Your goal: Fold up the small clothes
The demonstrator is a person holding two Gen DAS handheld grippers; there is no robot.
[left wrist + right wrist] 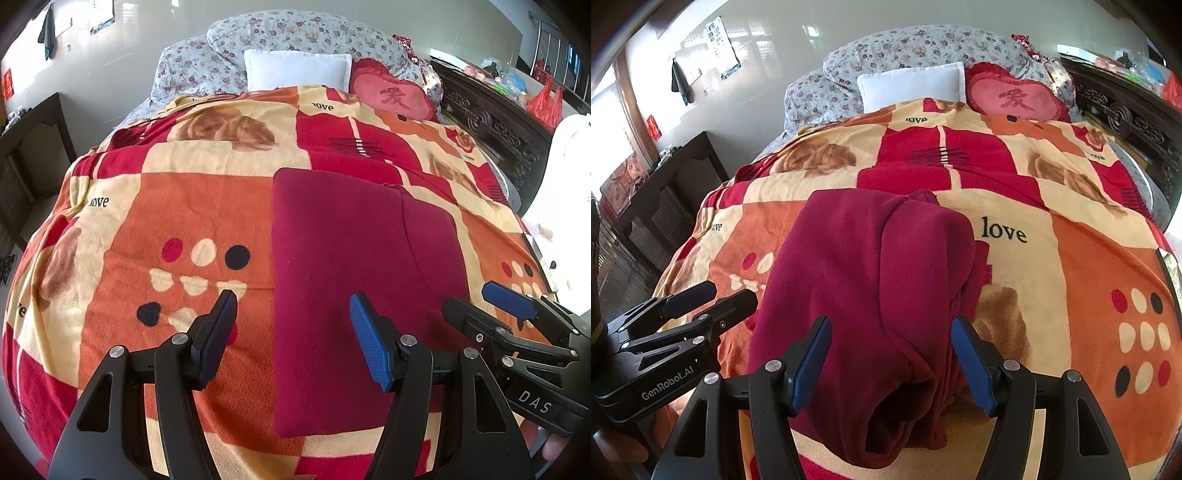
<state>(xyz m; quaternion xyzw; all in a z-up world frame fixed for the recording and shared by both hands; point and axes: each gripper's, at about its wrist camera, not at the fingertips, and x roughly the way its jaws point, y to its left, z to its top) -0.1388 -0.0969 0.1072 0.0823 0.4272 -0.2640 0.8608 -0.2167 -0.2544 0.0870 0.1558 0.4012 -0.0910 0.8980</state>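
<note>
A dark red fleece garment (354,266) lies folded in a long rectangle on the patterned blanket (184,206). My left gripper (291,314) is open and empty, above the garment's left edge. My right gripper (476,299) shows at the right of the left wrist view, open. In the right wrist view the garment (871,280) lies under my right gripper (890,339), which is open and empty above its near end. The left gripper (727,295) shows at the left, beside the garment's left edge.
The red, orange and cream blanket (1052,258) covers the bed. A white pillow (295,70), a floral quilt (295,33) and a red heart cushion (391,96) lie at the head. A dark carved bed frame (491,125) runs along the right; a dark table (668,177) stands left.
</note>
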